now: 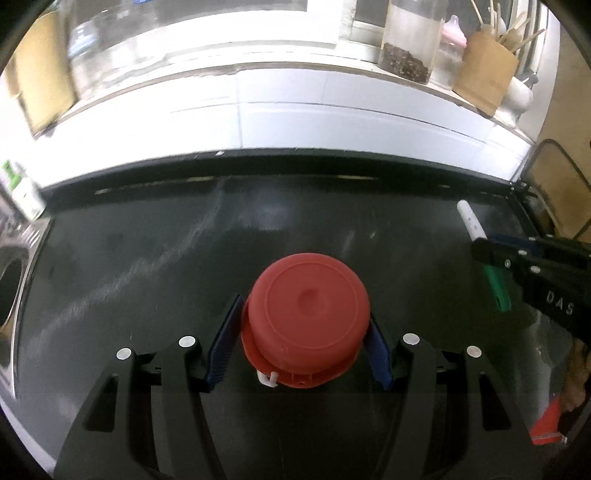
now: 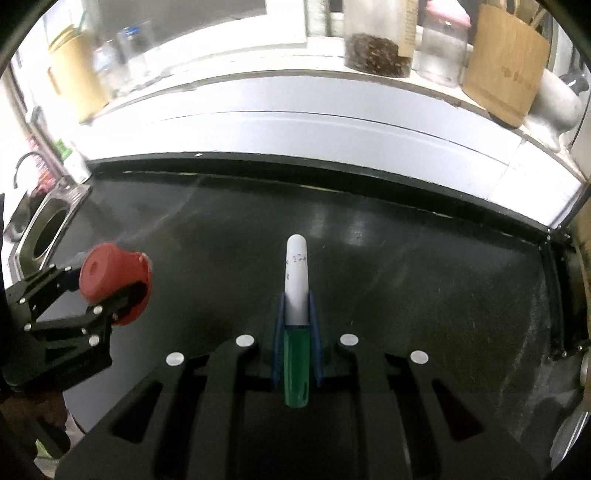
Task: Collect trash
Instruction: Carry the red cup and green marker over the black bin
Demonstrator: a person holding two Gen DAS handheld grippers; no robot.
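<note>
Home kitchen: black countertop (image 1: 147, 258), sink (image 2: 48, 229), seed-filled jar (image 1: 408, 44), wooden utensil holder (image 1: 485, 70), baby bottle (image 1: 452, 31)

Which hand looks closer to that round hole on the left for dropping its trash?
The left. The left gripper, holding the red cap, sits right beside the hole. The right gripper, clamping the marker, is farther across the black counter.

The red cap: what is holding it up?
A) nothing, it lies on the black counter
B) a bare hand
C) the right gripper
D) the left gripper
D: the left gripper has its blue pads pressed on both sides of the red cap, while the right gripper pinches a green and white marker.
</note>
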